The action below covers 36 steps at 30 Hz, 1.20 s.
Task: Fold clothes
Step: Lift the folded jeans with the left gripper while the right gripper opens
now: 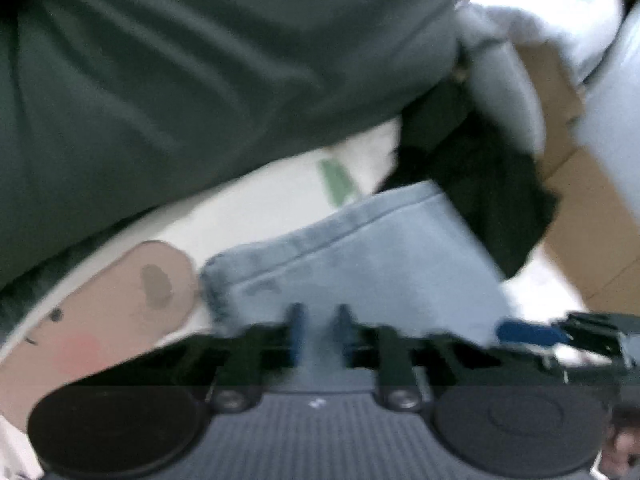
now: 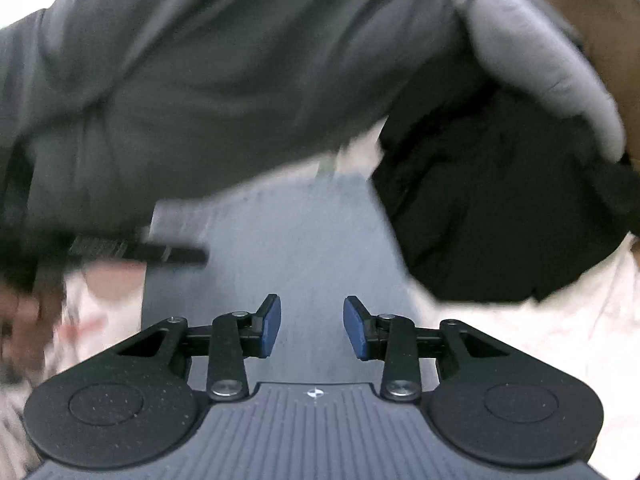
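Lying across a white printed sheet (image 1: 256, 208), the light-blue jeans (image 1: 360, 256) are the nearest garment, with one hemmed edge turned toward the left gripper (image 1: 319, 316). That gripper has its blue pads drawn in close with a narrow strip of denim between them — it looks pinched, though the picture is smeared. The right gripper (image 2: 312, 328) hangs over the same denim with its jaws apart and nothing pressed between the pads. A big dark-green garment (image 1: 192, 80) is heaped behind the jeans and fills the upper part of both views. Just beside the denim lies a black garment (image 2: 500, 200), and a pale grey piece of clothing (image 2: 532, 60) drapes over its far side. A cardboard box (image 1: 588, 216) stands past the black cloth. The sheet's print shows a tan cartoon shape (image 1: 100, 312) near the hem.
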Available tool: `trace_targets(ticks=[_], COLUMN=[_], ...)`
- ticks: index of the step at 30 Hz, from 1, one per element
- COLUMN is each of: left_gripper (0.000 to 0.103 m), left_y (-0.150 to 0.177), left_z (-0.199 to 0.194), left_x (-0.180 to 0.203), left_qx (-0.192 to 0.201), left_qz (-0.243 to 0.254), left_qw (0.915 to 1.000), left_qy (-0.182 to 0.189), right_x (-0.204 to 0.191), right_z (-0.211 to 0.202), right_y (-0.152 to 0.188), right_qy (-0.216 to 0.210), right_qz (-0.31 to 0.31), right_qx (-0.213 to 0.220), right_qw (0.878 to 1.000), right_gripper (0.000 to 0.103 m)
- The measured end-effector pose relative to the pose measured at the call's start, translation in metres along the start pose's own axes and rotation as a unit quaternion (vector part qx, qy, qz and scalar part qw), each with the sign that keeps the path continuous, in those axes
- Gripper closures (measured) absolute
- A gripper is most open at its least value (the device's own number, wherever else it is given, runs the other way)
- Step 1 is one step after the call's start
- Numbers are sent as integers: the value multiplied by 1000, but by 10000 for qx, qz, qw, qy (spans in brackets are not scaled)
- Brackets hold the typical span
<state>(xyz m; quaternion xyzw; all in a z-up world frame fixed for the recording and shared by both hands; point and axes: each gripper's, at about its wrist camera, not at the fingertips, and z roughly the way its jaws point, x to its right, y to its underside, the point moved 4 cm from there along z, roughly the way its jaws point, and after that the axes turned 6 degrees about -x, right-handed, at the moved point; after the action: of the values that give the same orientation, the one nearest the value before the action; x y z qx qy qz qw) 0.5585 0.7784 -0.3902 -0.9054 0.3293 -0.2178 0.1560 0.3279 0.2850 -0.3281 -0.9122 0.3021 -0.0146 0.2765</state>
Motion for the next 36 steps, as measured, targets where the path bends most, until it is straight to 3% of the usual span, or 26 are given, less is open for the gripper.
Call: trace_targets(ticks=[5, 11, 16, 17, 18, 21, 27, 36], left_gripper=[100, 100, 98, 98, 98, 96, 95, 92], left_y=[-2, -1, 2, 4, 5, 6, 19, 48], left_z=[8, 1, -11, -13, -15, -15, 6, 26], left_x=[-5, -2, 14, 21, 28, 51, 85, 119], left_qx=[-133, -44, 17, 32, 50, 67, -267, -621], left_qz=[34, -78, -71, -26, 22, 232, 815, 1351], left_qw=[9999, 9998, 9999, 9999, 10000, 9995, 9947, 9848], left_qy=[-49, -184, -153, -97, -31, 178, 565, 894], right_x=[3, 4, 12, 15, 19, 36, 54, 51], right_z=[34, 43, 51, 46, 40, 11, -34, -54], right_y=[10, -13, -27, -29, -32, -36, -2, 91], right_qy=[391, 699, 651, 687, 756, 556, 564, 481], right_qz=[-288, -243, -270, -142, 56, 575, 583, 1000], right_qx=[-254, -134, -221, -160, -58, 402, 449, -62], right_qw=[9985, 9972, 9973, 9974, 9971, 9960, 9957, 9938], right_gripper=[65, 65, 65, 69, 91, 94, 94, 94])
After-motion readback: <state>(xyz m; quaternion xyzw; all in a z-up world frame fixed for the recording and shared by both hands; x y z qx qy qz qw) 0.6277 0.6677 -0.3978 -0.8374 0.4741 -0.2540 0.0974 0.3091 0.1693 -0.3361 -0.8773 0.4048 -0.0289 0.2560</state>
